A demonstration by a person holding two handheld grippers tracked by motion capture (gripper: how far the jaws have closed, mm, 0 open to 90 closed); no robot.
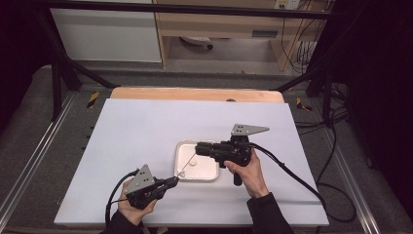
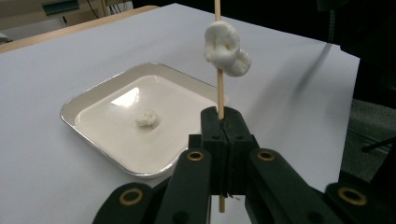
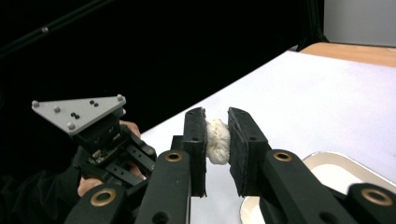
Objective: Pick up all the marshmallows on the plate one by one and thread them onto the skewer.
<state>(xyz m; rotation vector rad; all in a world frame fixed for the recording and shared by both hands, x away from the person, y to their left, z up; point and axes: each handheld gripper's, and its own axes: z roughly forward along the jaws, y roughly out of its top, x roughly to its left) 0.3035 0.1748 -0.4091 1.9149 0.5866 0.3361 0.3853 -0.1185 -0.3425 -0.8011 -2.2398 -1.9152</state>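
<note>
Overhead, a white table sheet sits among dark curtains. Left gripper clamps a skewer bearing a dough piece; the tray holds another lump; right gripper squeezes a white lump.

Even overhead light is thrown on the white table; its surroundings are left dark. A bright glare patch is seen on the tray. Soft shadows are cast beneath the grippers. Near jaws are rendered slightly blurred; the high view is grainy.
</note>
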